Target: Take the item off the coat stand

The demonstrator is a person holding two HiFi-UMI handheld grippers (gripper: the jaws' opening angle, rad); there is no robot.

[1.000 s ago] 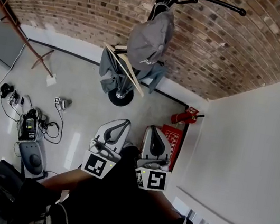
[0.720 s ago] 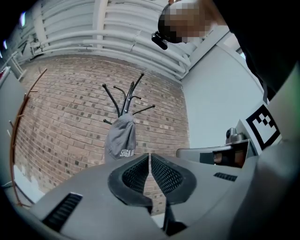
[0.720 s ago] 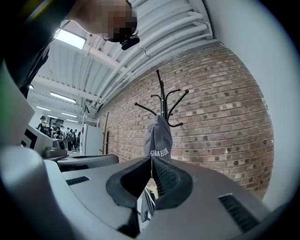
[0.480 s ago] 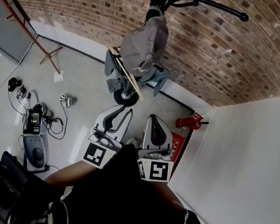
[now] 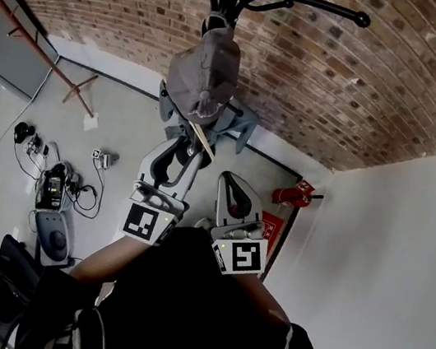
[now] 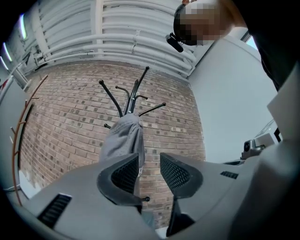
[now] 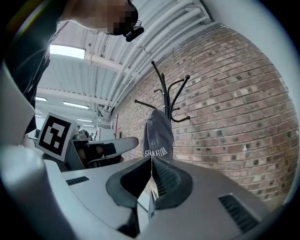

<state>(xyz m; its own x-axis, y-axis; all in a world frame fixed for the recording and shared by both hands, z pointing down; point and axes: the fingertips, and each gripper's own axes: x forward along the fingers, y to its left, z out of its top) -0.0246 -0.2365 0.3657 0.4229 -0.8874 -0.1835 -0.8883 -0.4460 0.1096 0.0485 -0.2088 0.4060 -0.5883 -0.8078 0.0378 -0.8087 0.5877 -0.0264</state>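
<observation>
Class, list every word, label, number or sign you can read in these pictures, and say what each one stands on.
Nothing reads with certainty.
Cap: a line of white capitals near its lower edge, too blurred to quote.
Red board on the floor by the wall: pale print, too small to read.

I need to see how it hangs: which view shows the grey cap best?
The right gripper view: the cap hangs large on the coat stand, print visible. The head view foreshortens it; the left gripper view's jaw covers its lower part.

Matt cloth cap (image 5: 206,75); rough brick wall (image 5: 385,82)
</observation>
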